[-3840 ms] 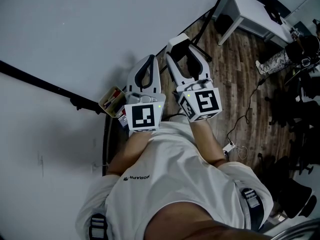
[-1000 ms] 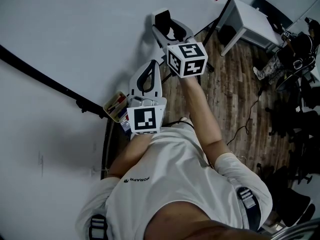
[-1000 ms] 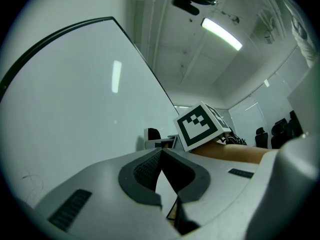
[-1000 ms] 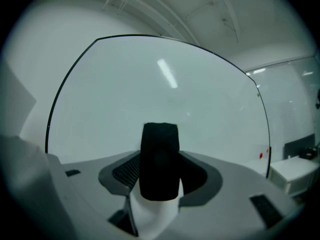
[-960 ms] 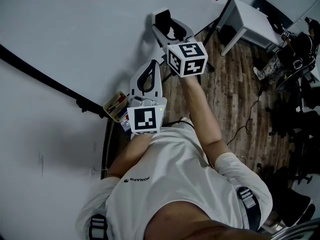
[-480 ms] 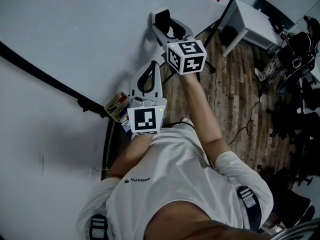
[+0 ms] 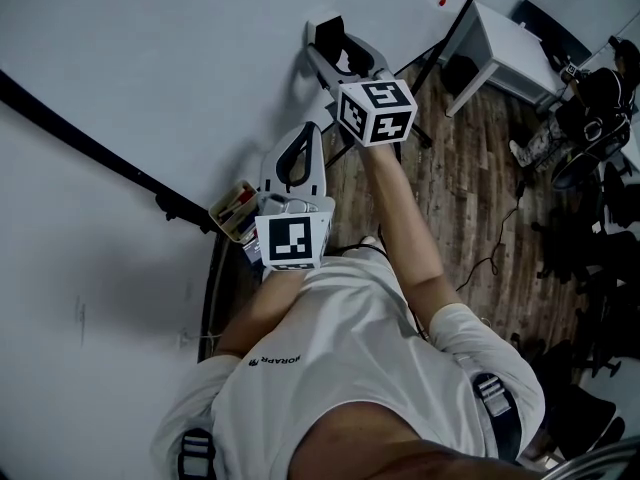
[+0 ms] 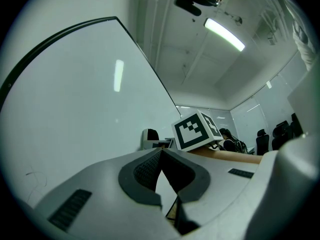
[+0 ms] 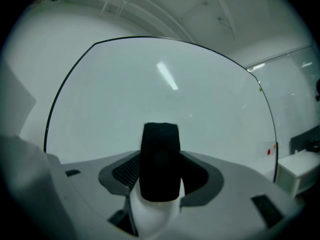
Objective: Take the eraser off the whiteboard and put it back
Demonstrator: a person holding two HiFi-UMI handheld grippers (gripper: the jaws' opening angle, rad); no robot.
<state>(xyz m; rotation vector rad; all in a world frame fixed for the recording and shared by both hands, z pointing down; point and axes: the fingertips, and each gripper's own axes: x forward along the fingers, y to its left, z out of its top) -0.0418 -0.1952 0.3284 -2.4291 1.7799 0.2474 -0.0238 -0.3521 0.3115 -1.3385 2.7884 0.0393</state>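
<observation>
Right tool [image 7: 337, 52] now stretched out to whiteboard [image 7: 150, 48]; earlier parked at chest beside left one. Clenched on eraser [image 9: 159, 159], which sits at board face, probably lining up to put it back; contact unclear. Left tool [image 8: 161, 160] pinched shut, empty, held low out of way.

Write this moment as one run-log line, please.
right tool: shut on eraser | eraser: close to whiteboard, contact unclear | left tool: shut, empty
</observation>
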